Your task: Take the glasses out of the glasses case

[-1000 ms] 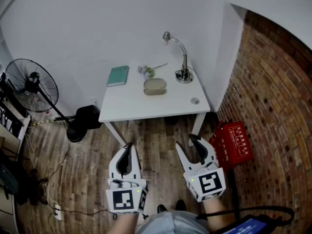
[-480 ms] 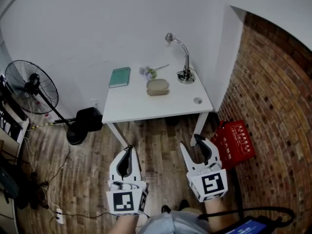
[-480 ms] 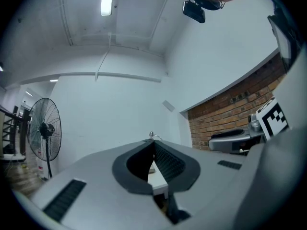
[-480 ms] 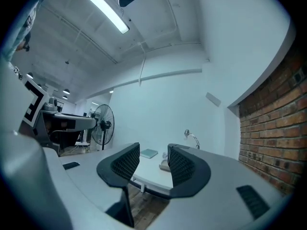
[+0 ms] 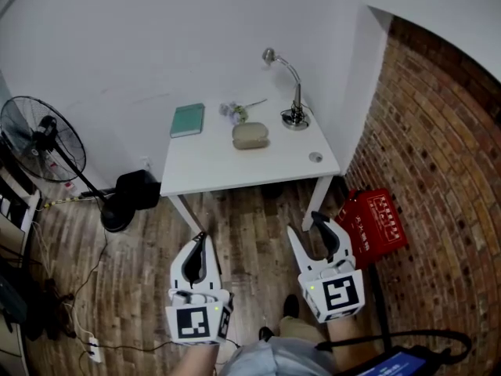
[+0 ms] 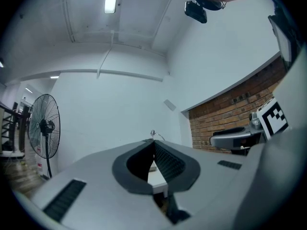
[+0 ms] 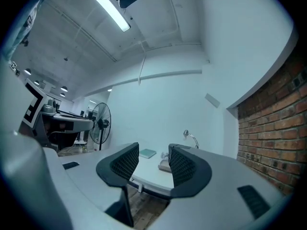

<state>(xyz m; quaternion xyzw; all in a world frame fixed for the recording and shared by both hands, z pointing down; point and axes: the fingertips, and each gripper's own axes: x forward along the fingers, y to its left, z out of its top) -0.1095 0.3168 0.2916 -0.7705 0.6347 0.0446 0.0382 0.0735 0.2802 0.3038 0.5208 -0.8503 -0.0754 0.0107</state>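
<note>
Beige oval glasses case (image 5: 250, 135) on white desk (image 5: 235, 171), left gripper (image 5: 197, 243) fingers pressed together, right gripper (image 5: 307, 230) fingers opening wide, nothing between them

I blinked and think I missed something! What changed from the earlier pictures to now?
Not much. The right gripper has its jaws opening a little wider, with nothing between them. The left gripper drifted slightly left in the head view, shut and empty. Nothing was grabbed or let go. The glasses case lies closed on the white table as before, and the green book and lamp have not moved.
</note>
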